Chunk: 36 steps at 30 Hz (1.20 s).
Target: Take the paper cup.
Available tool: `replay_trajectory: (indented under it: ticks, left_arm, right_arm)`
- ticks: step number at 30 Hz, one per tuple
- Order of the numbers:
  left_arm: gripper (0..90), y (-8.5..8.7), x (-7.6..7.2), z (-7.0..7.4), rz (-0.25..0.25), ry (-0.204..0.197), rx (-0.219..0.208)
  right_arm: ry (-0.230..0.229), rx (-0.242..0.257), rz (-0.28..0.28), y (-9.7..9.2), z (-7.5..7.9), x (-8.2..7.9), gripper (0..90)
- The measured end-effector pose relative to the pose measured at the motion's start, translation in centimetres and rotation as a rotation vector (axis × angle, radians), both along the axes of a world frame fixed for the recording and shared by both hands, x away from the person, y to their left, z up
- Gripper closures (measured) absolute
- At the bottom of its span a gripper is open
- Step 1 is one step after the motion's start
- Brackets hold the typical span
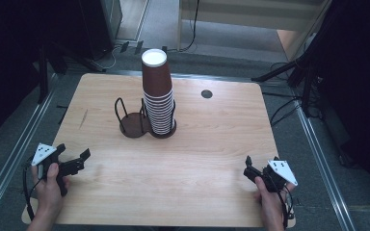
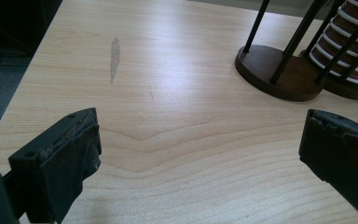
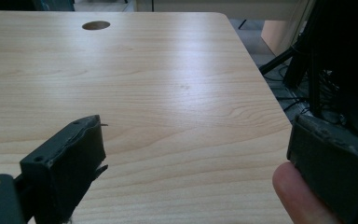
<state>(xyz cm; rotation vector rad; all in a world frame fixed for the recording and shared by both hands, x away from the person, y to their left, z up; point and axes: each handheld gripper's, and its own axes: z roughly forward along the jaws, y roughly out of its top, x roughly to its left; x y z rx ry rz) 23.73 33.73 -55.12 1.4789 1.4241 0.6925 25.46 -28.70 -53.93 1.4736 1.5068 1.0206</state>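
Here, a tall stack of brown paper cups with white rims (image 1: 158,96) stands upside down in the right-hand ring of a dark two-place wire cup holder with round brown bases (image 1: 135,125), a little back from the middle of the light wooden desk with rounded corners (image 1: 183,159). The holder's left-hand place has no cups in it. In the left gripper view the stack (image 2: 349,51) and the holder's bare base (image 2: 279,74) sit at the upper right, well apart from the jaws.

The left hand-held gripper (image 1: 72,163) lies near the desk's front left corner, gripped by the person's left hand (image 1: 50,185), with its grey three-cornered plate on top. In its own view (image 2: 200,158) the two black jaws stand wide apart with nothing but bare wood between them, so it is open and holds nothing. A pale scuff mark (image 2: 114,58) shows on the wood farther off.

The right hand-held gripper (image 1: 251,169) sits near the front right corner, in the person's right hand (image 1: 270,199). In its own view (image 3: 196,163) the jaws likewise stand far apart over bare desk, open and holding nothing; a fingertip (image 3: 298,193) rests against the right jaw. A small round dark hole in the desk top (image 1: 206,94) lies toward the far right, behind the cups.

Both hand-held grippers are well apart from the cups and the holder.
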Motion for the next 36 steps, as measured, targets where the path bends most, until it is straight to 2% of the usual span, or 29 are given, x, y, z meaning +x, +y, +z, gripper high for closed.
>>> replay_trajectory:
  ticks: [2, 4, 11, 16, 22, 24, 36]
  left_arm:
    - [0.0, -0.1, 0.0, 0.0, -0.003, -0.004, 0.002]
    - [0.0, -0.1, -0.1, 0.0, -0.008, -0.002, 0.009]
    - [0.0, -0.3, -0.1, 0.0, -0.008, -0.006, 0.028]
    - [0.0, -0.2, -0.2, 0.0, -0.019, -0.004, 0.021]
    - [0.0, -0.2, -0.2, 0.0, -0.022, 0.0, 0.021]
    - [0.0, -0.3, -0.1, 0.0, -0.022, 0.002, 0.024]
    - [0.0, -0.4, -0.3, 0.1, -0.024, -0.008, 0.039]
  right_arm:
    - [-0.002, 0.008, 0.003, 0.0, 0.1, 0.0, 3.9]
    - [-0.024, 0.023, 0.013, 0.2, 0.4, 0.0, 4.1]
    - [-0.052, 0.029, 0.026, 1.3, 1.7, -0.1, 6.1]
    - [-0.073, 0.052, 0.031, 2.5, 3.6, 0.1, 7.3]
    - [-0.08, 0.026, 0.049, 4.0, 4.5, 0.2, 4.1]
    - [-0.086, 0.028, 0.072, 4.8, 5.1, 0.4, 2.8]
    - [-0.116, 0.031, 0.127, 8.0, 7.4, 1.8, 1.0]
